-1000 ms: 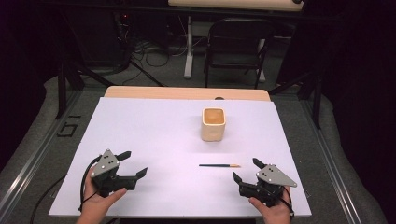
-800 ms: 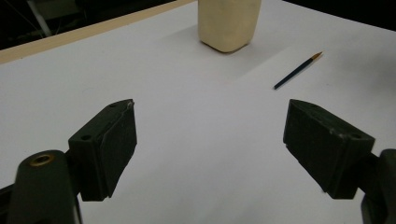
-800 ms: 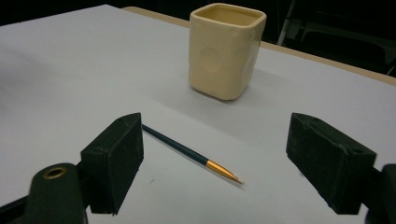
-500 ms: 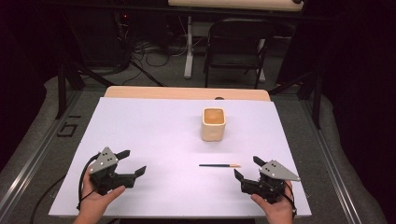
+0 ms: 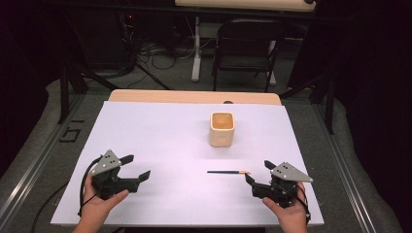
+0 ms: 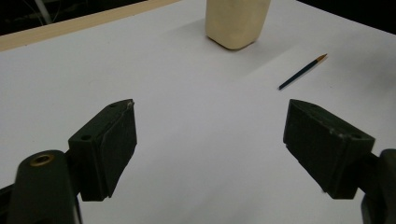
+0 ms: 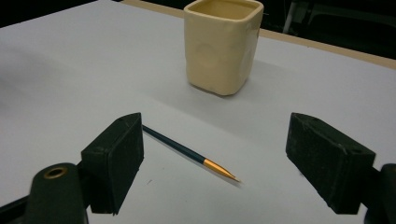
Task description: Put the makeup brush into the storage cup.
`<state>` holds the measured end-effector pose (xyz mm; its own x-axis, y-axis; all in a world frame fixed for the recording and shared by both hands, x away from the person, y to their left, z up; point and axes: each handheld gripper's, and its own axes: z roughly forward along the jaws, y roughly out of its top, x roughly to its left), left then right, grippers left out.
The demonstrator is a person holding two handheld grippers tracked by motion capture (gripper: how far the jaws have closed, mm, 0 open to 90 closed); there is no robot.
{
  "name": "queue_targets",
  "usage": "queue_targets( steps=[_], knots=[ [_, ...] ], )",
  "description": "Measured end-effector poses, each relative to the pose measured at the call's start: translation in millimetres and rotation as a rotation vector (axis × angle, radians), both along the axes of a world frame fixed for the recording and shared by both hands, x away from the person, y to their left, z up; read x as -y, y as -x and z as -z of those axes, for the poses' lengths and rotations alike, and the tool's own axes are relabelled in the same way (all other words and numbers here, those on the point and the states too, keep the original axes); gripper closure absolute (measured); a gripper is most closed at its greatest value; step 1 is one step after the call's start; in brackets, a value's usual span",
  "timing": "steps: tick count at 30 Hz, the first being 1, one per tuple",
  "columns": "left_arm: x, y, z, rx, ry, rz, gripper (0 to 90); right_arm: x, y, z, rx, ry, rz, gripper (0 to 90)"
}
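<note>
Right gripper (image 5: 259, 173), jaws wide and empty, has the thin dark pencil-like stick with orange tip (image 7: 189, 152) lying just ahead between them, cream square ceramic cup (image 7: 221, 43) beyond; best lowered square across the shaft before closing.

A cup (image 5: 222, 129) was noted mid-tabletop (image 5: 160, 131); a brush (image 5: 227, 172) was found lying before it, just left of the right claw (image 5: 256, 174), untouched.

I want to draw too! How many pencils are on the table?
1. The pencil lies flat on the white table, in front of the cream cup, near the right hand-held gripper.
</note>
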<state>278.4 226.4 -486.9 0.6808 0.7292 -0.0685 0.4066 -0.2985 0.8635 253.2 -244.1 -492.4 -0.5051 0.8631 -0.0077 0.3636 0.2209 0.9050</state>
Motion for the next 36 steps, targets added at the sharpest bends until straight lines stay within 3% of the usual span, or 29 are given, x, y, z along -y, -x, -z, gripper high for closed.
queue_targets(
  steps=[8, 9, 14, 24, 28, 36],
  knots=[
    [-0.2, 0.0, 0.7, -0.005, -0.005, 0.002, 17.6, 0.6, -7.7, 0.3, -0.070, 0.000, -0.035, 19.8],
    [0.0, 0.1, 1.1, -0.006, -0.005, 0.001, 17.6, -1.0, -9.8, 0.1, -0.097, 0.023, -0.050, 19.8],
    [0.0, 0.2, 1.9, -0.007, -0.007, 0.002, 17.7, -5.9, -14.5, 1.2, -0.128, 0.069, -0.065, 19.9],
    [0.2, 0.9, 2.6, -0.009, -0.020, 0.005, 17.7, -8.3, -19.9, 0.0, -0.155, 0.122, -0.083, 20.7],
    [0.7, 0.8, 3.6, -0.010, -0.021, 0.005, 17.7, -9.7, -21.8, -2.9, -0.176, 0.203, -0.116, 20.7],
    [0.9, 0.8, 4.5, -0.014, -0.025, 0.005, 17.7, -9.1, -25.4, -7.2, -0.203, 0.241, -0.175, 20.7]
  ],
)
